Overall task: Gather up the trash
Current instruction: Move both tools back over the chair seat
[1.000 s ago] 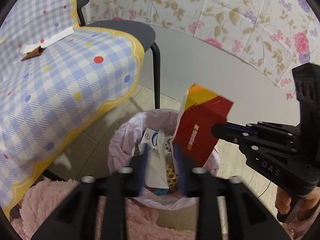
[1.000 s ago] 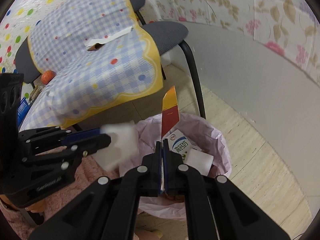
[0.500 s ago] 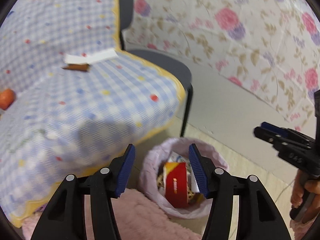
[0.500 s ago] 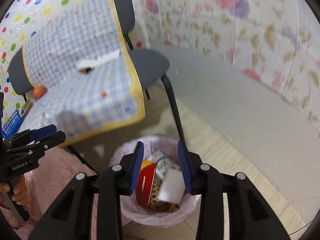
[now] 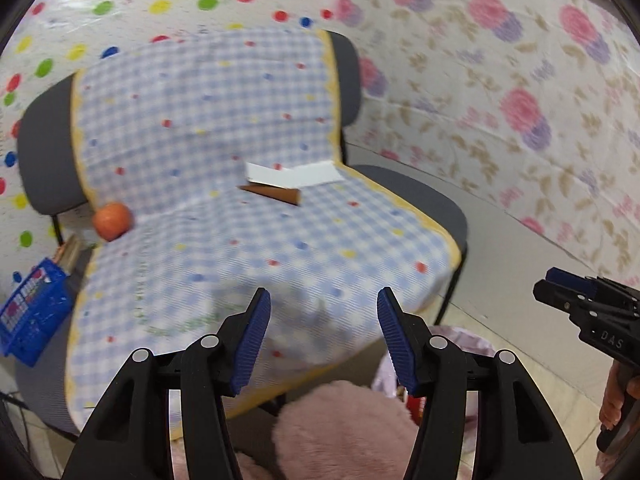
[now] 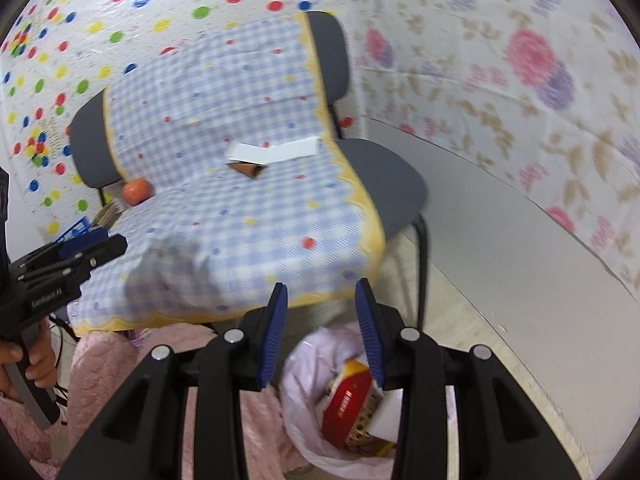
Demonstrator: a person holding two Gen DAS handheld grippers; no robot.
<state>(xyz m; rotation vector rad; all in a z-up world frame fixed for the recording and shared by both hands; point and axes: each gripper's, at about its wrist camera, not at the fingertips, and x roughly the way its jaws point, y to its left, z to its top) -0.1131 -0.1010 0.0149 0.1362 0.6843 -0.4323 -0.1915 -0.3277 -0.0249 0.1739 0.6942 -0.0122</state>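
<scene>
A flattened white carton [image 5: 294,176] [image 6: 274,153] with a brown cardboard flap [image 5: 276,194] lies on the checked blue cloth [image 5: 240,248] over the chairs. The trash bin with a pink liner [image 6: 312,396] stands on the floor below the cloth's edge; a red box [image 6: 348,404] lies in it among other trash. In the left wrist view only the bin's rim [image 5: 464,340] shows. My left gripper [image 5: 323,334] is open and empty, facing the cloth. My right gripper [image 6: 321,330] is open and empty, above the bin.
An orange [image 5: 113,221] [image 6: 137,191] sits at the cloth's left. A blue basket [image 5: 30,316] stands at far left. A grey chair seat [image 6: 380,184] and its black leg [image 6: 422,268] are right of the cloth. A pink fluffy rug [image 5: 344,428] lies below.
Both grippers let go of their trash over the bin, opened, and lifted back toward the cloth. The red box now lies in the bin.
</scene>
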